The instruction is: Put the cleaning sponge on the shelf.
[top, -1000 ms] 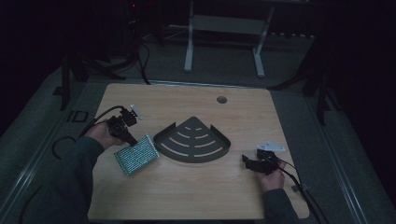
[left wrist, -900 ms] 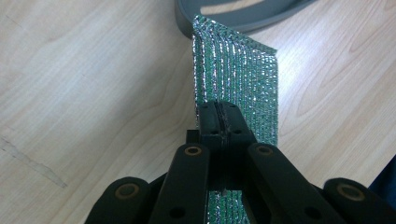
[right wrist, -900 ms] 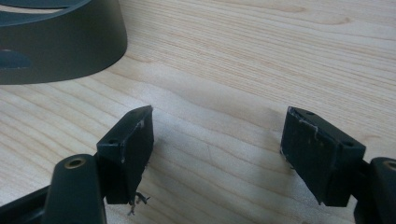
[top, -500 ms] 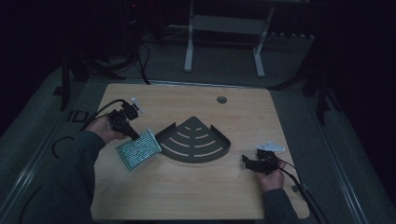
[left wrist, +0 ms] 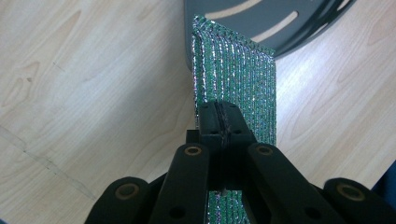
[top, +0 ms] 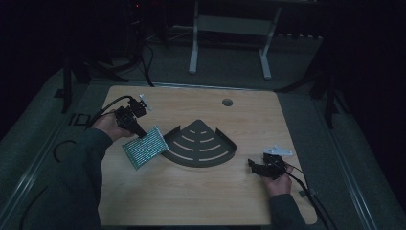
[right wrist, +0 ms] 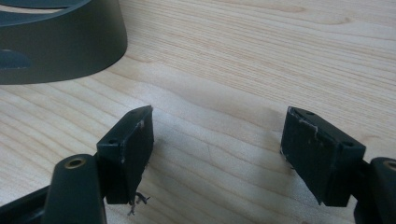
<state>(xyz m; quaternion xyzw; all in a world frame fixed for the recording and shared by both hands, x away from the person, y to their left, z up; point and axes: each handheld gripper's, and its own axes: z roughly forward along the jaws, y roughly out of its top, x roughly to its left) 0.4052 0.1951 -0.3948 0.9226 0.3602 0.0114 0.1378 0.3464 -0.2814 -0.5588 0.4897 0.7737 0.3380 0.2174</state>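
Pinching the green sparkly cloth (left wrist: pixel 233 79) at one edge, your left gripper (top: pixel 135 125) is keeping its fingers (left wrist: pixel 219 122) clenched tight on it. You are holding the cloth tilted, just off the worktop (top: pixel 191 196), with its far corner reaching the rim of the dark fan-shaped tray (top: pixel 201 146). Your right gripper (right wrist: pixel 217 154) is resting low near the tray's other side, its fingers (right wrist: pixel 128 149) released and spread wide, gripping nothing.
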